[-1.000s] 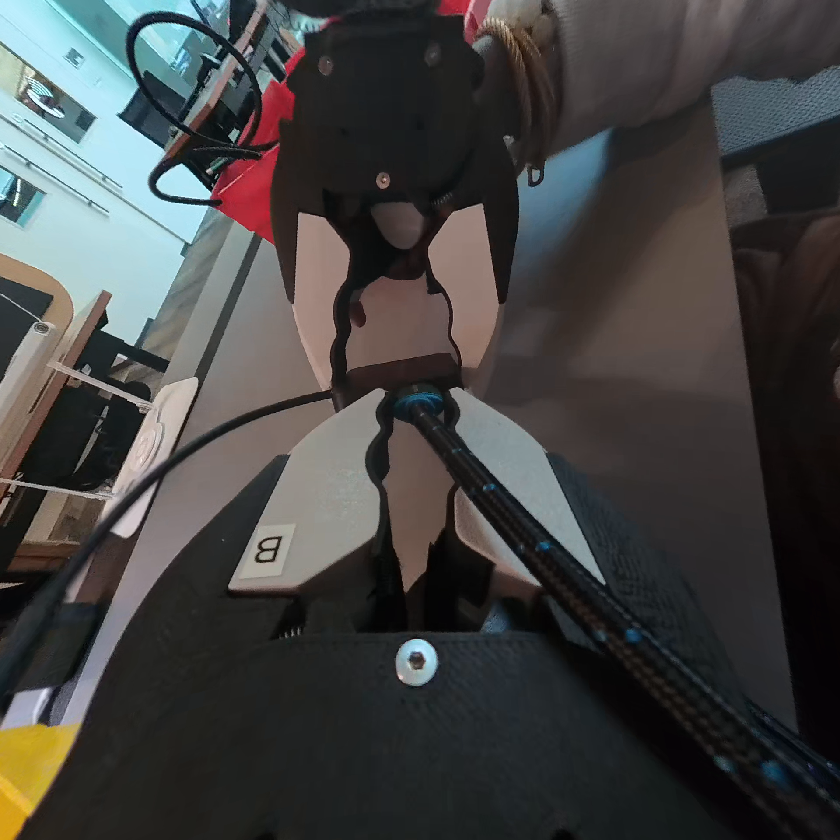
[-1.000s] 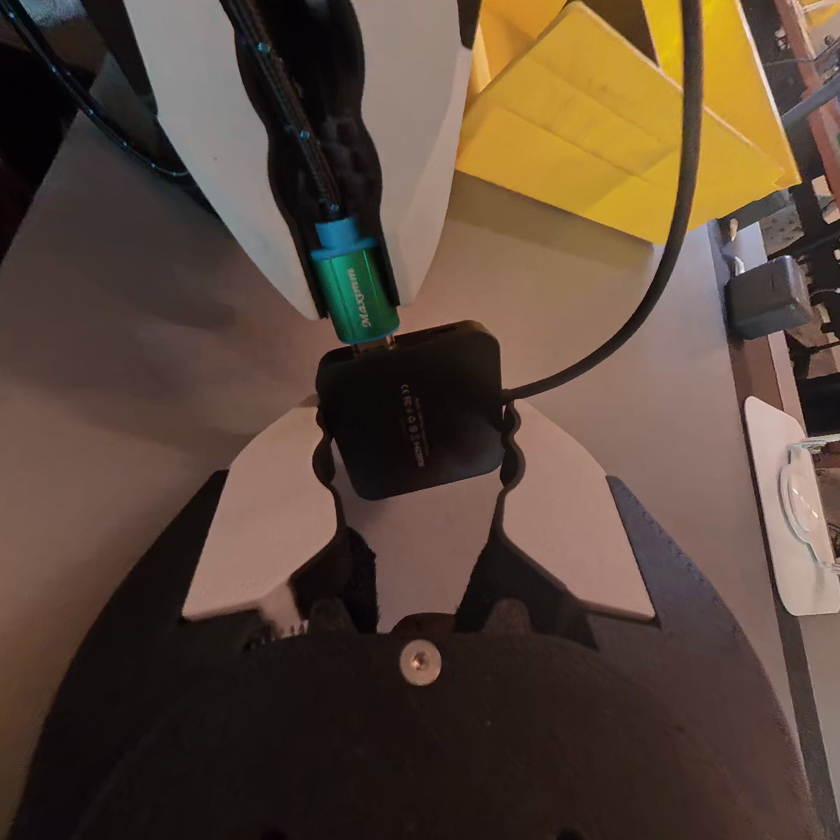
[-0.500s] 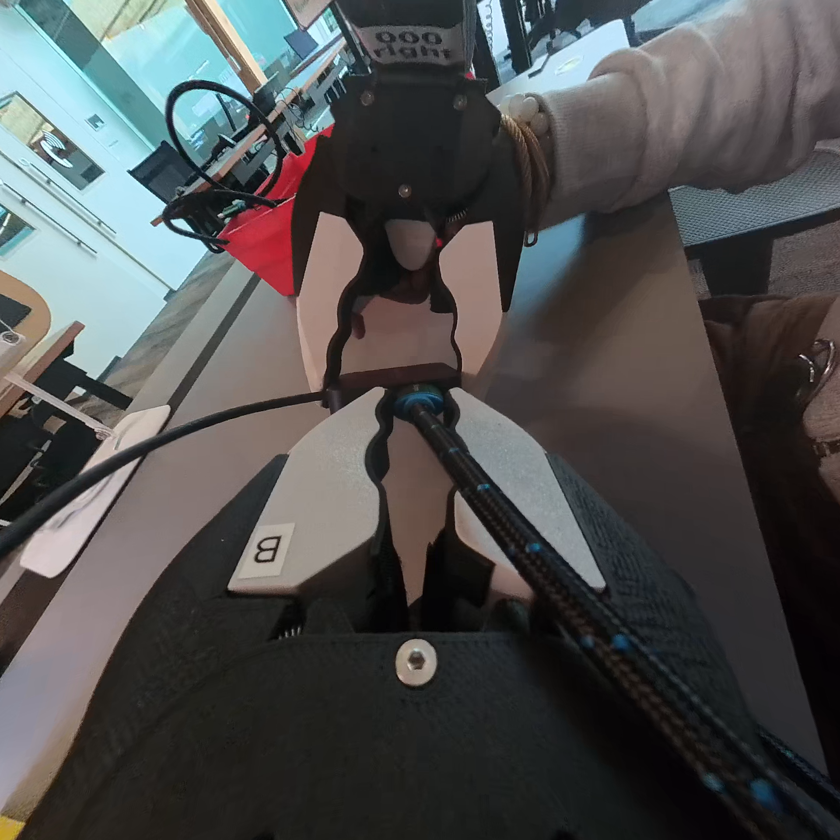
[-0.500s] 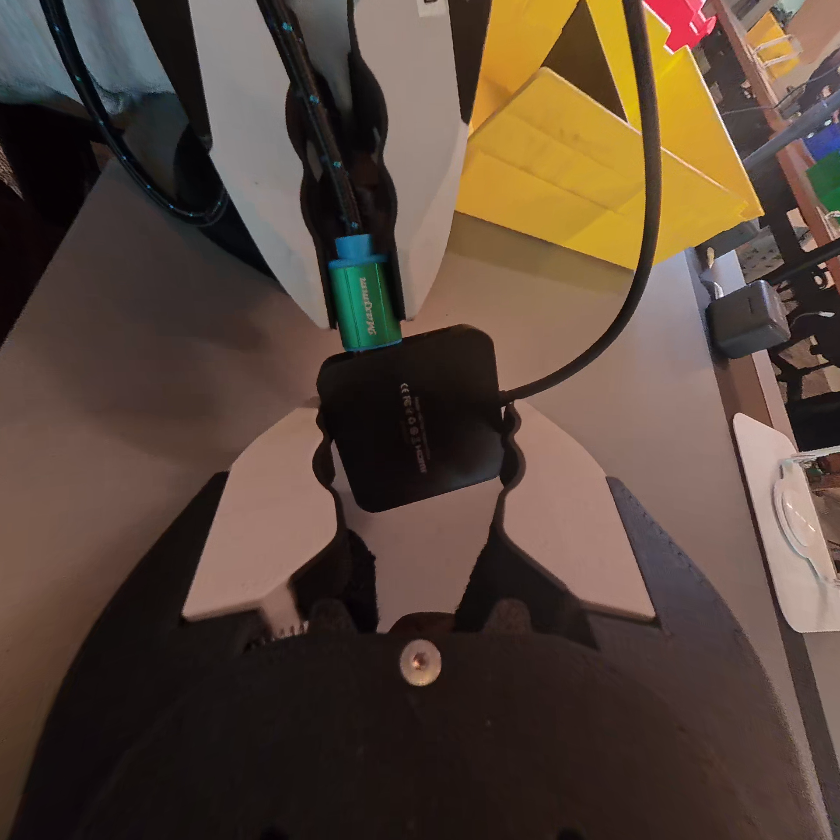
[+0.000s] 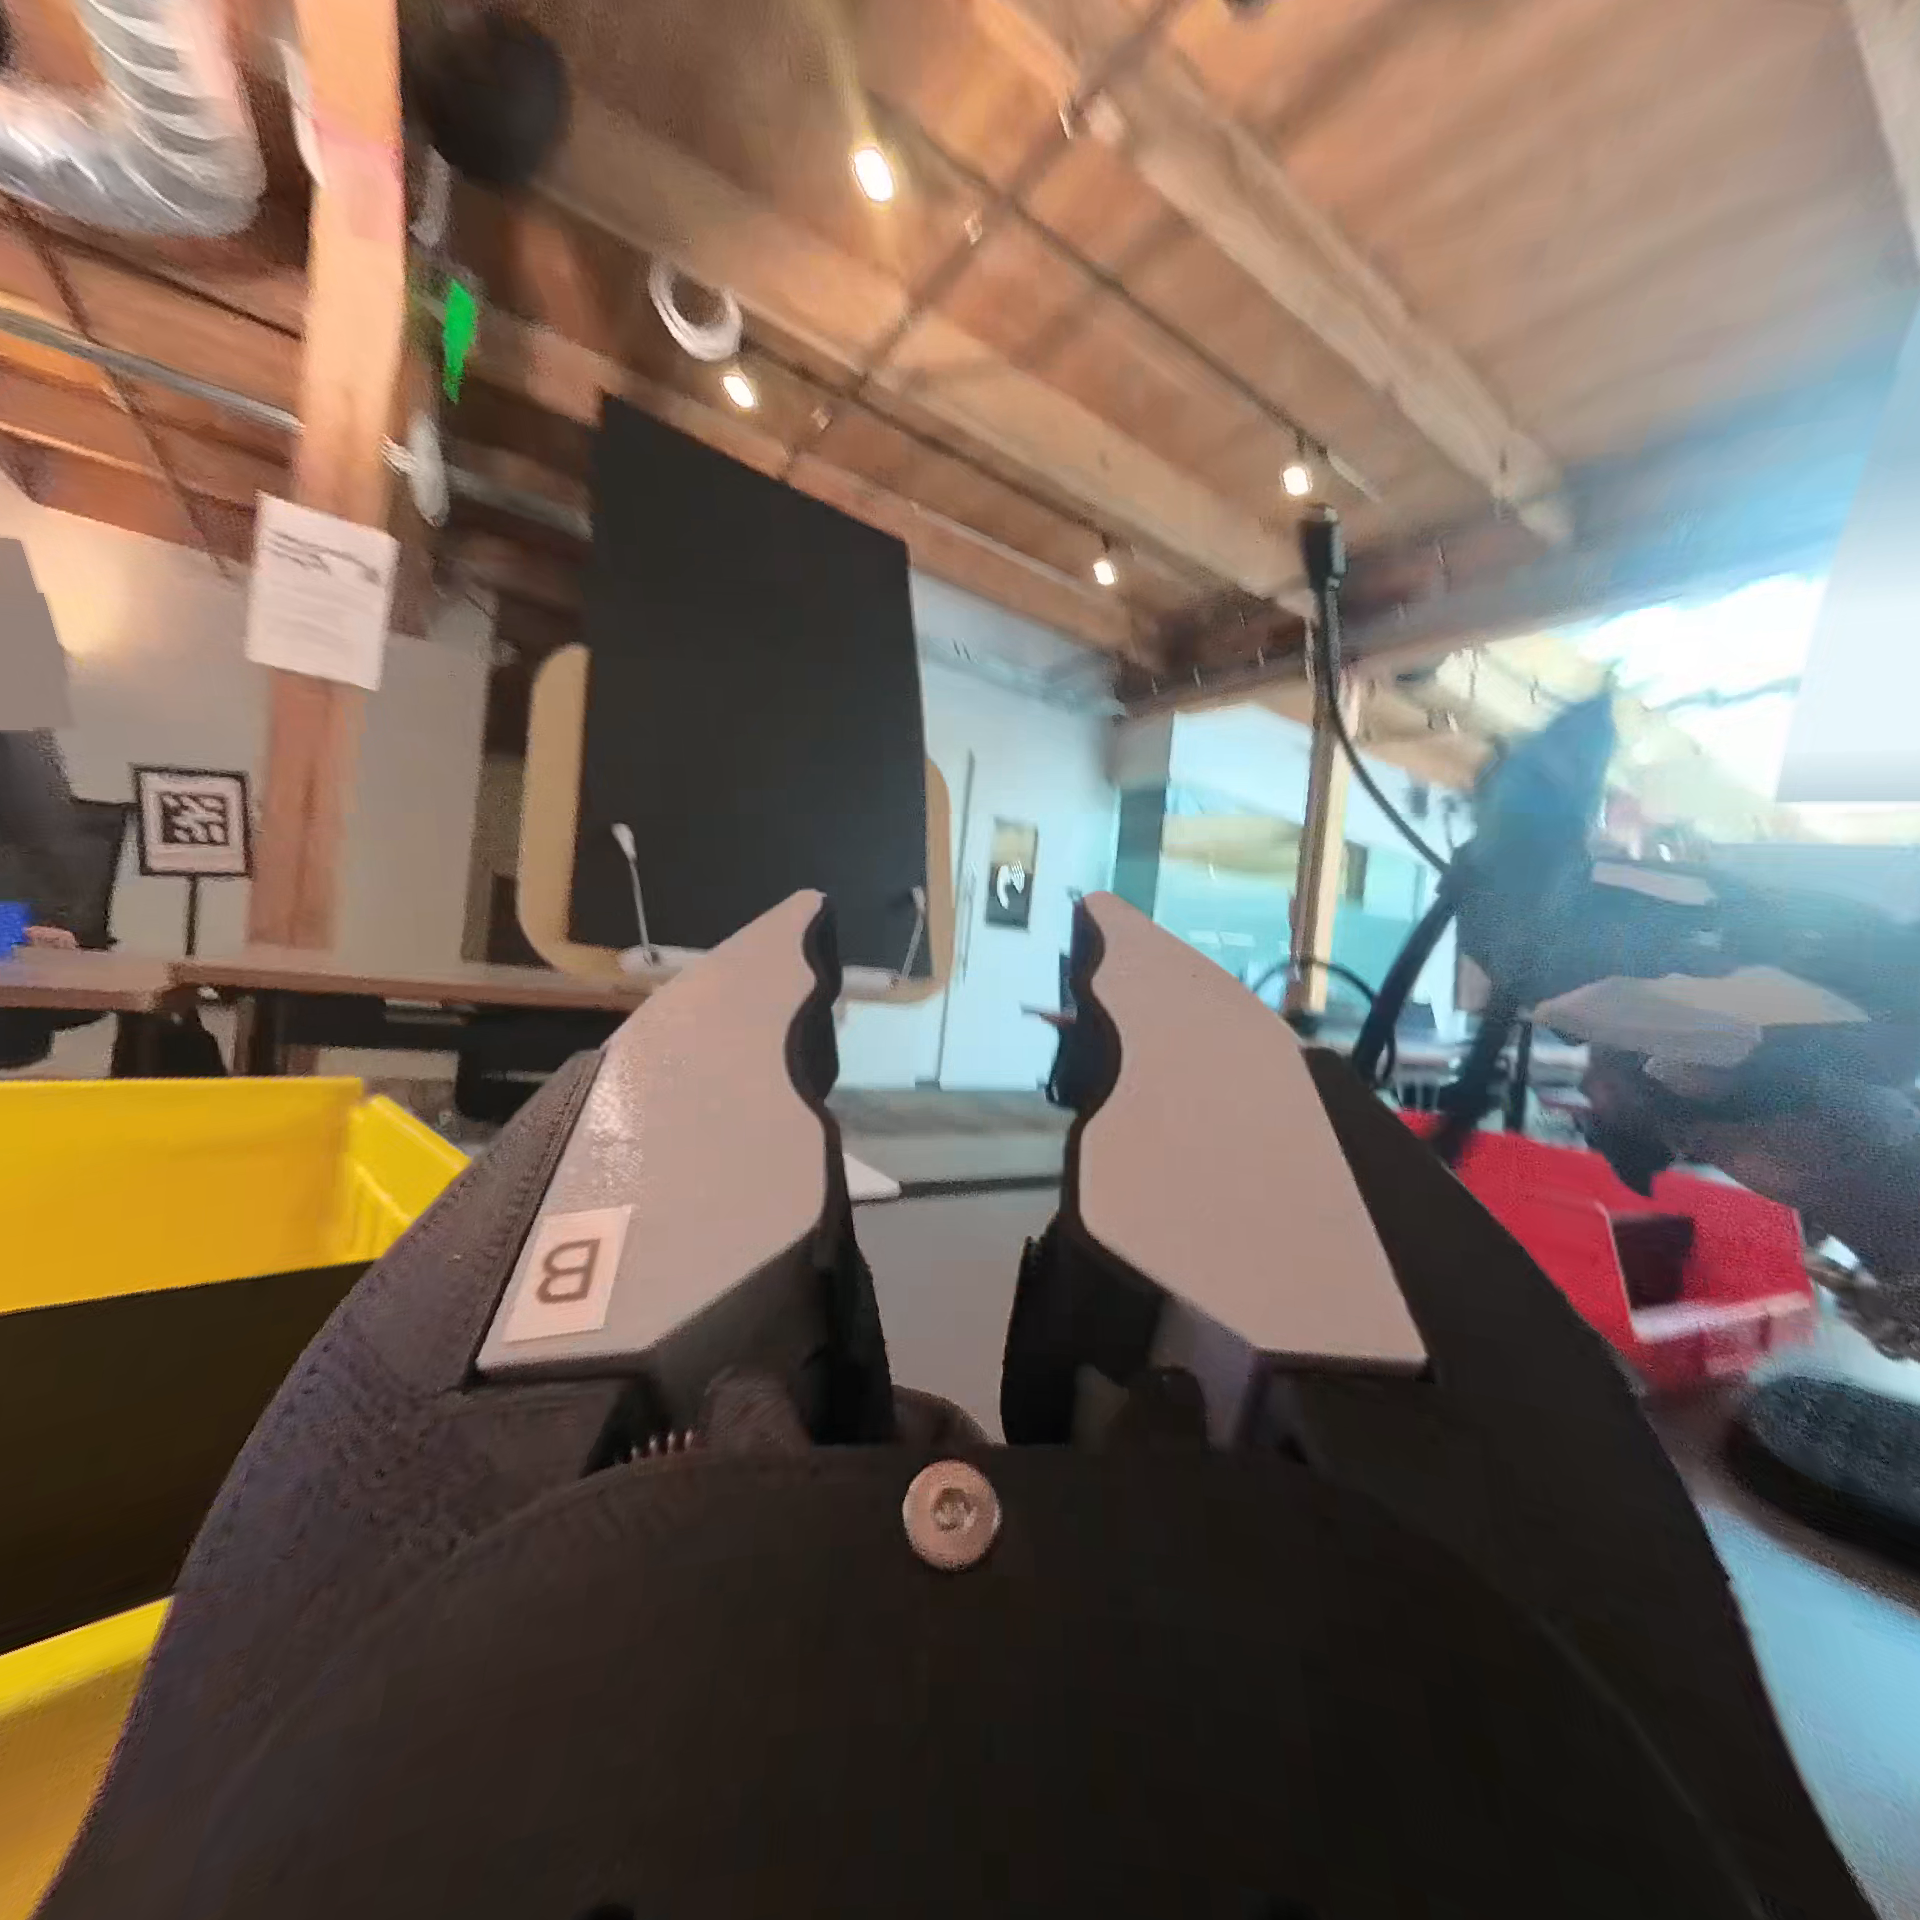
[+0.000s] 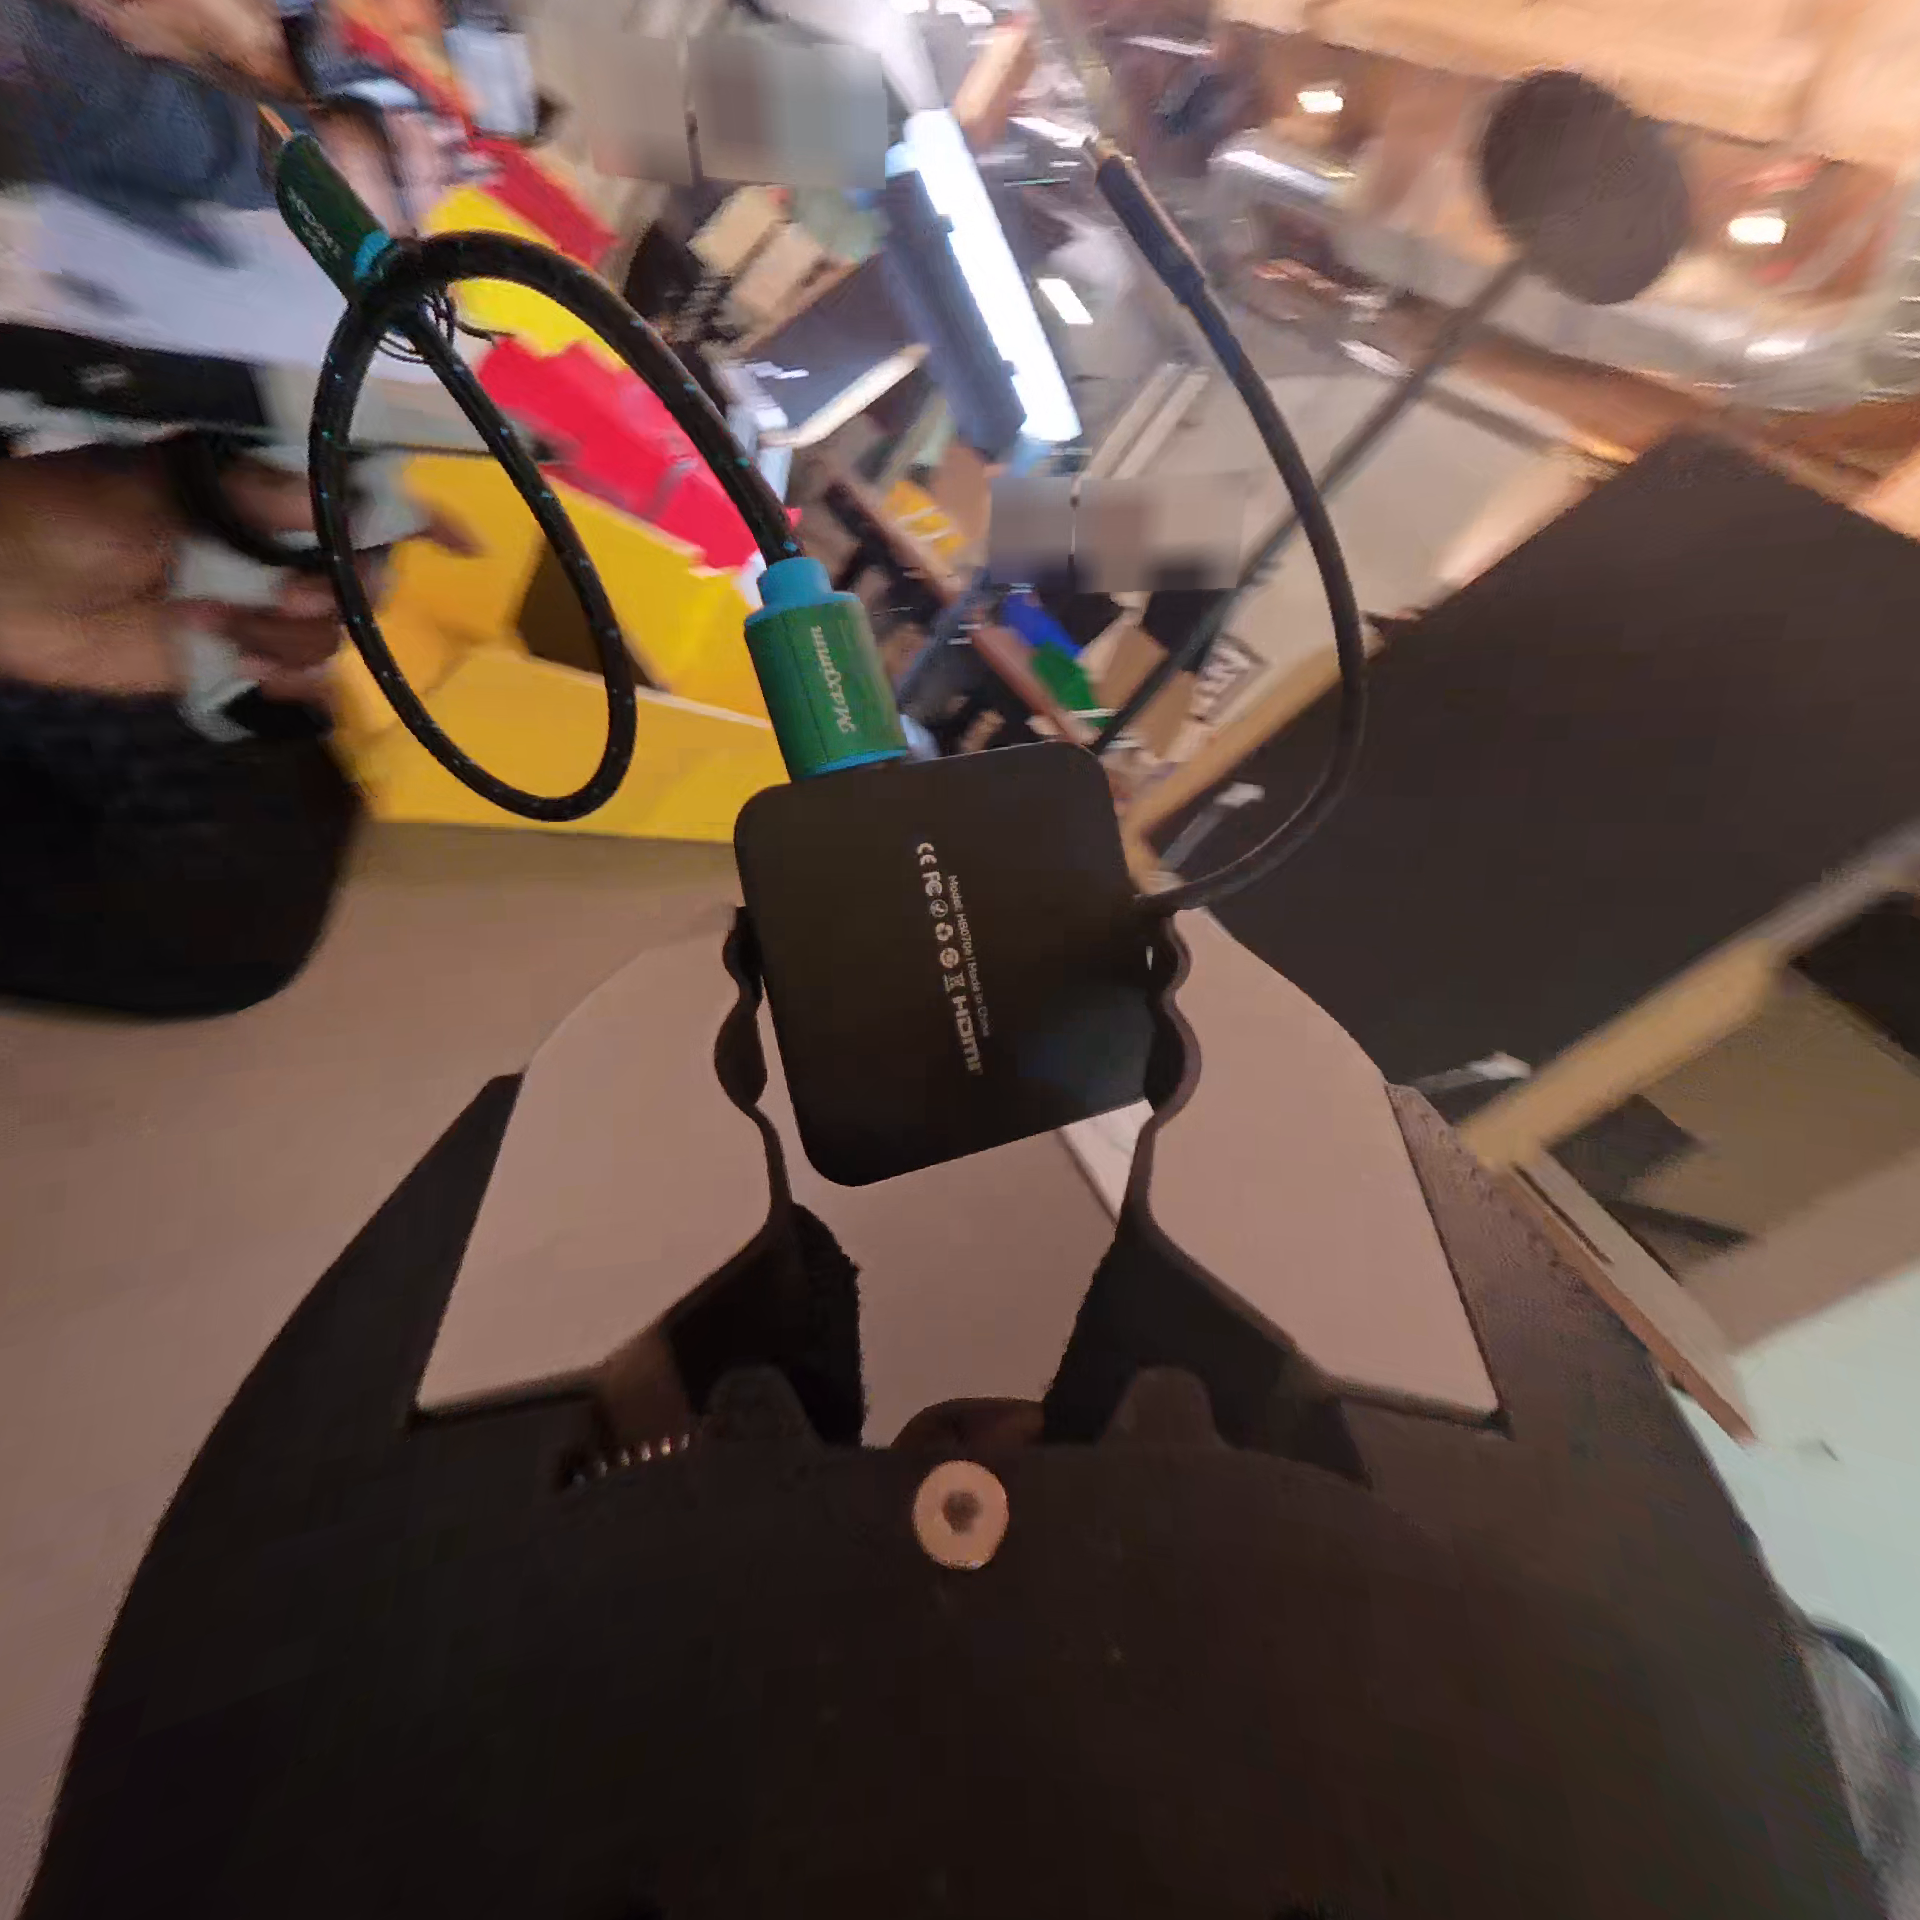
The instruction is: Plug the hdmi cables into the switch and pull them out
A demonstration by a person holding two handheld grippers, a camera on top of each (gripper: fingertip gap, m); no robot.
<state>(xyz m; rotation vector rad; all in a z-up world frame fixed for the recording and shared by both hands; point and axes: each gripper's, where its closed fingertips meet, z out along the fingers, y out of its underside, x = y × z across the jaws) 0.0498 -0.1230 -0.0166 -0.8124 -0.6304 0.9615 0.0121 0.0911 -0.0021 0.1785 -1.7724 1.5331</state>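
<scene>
My right gripper (image 6: 951, 925) is shut on the black HDMI switch (image 6: 935, 966) and holds it in the air above the table. A green HDMI plug (image 6: 826, 686) sits in the switch's far edge. Its braided cable (image 6: 468, 540) hangs in a loop to a second green plug (image 6: 322, 208) at the upper left. The switch's own thin black cable (image 6: 1340, 644) arcs up to a free plug (image 6: 1143, 197). My left gripper (image 5: 951, 914) is open and empty, tilted up toward the room. That thin cable (image 5: 1330, 665) and a blurred dark shape show at its right.
Yellow bins stand at the left (image 5: 156, 1174) and beyond the switch (image 6: 582, 675). A red bin (image 5: 1558, 1226) sits at the right. The grey table (image 6: 312, 1039) lies below. A person's dark clothing (image 6: 135, 852) is at the left edge.
My left gripper has let go of the green plug, opened and swung away and upward. The plug stays in the switch. My right gripper has lifted and turned the switch, with the cable dangling.
</scene>
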